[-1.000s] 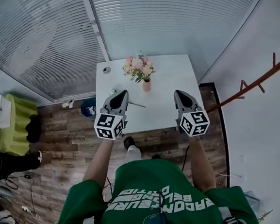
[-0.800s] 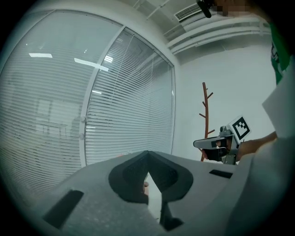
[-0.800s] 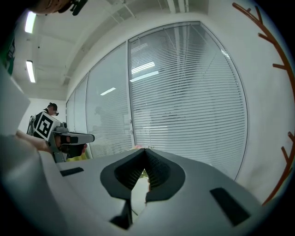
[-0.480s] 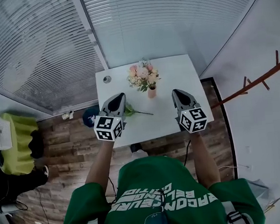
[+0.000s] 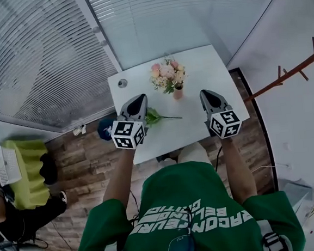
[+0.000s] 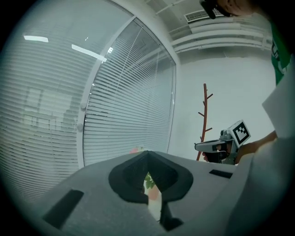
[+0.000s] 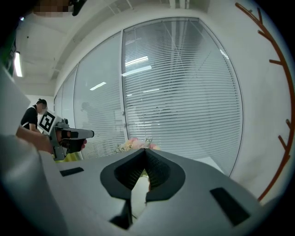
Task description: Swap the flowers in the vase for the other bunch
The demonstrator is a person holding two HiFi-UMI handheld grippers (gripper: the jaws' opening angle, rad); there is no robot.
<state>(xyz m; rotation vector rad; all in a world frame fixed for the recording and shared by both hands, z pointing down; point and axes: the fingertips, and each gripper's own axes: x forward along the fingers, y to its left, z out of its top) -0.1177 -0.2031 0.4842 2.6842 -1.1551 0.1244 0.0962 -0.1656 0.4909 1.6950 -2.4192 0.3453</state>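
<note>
L claw (image 5: 139, 98) & R claw (image 5: 205, 94) both pinched together, empty. Pink-peach bouquet (image 5: 167, 75) sits in small terracotta vase (image 5: 177, 93) on white desk (image 5: 209, 65); leafy green spare bunch (image 5: 155, 117) lies nearby. Risk: yanking bouquet w/o steadying vase likely tips it.

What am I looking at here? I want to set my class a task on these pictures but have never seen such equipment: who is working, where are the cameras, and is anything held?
There is no robot here. A person in a green shirt holds a two-jaw tool in each hand: the left gripper and the right gripper. The head view comes from a camera on the person's head, looking down. Each gripper view comes from a camera riding on that gripper, looking along its jaws. On the white table stands a vase of pink flowers. A second bunch lies flat near the left gripper. Both grippers are shut and hold nothing.
</note>
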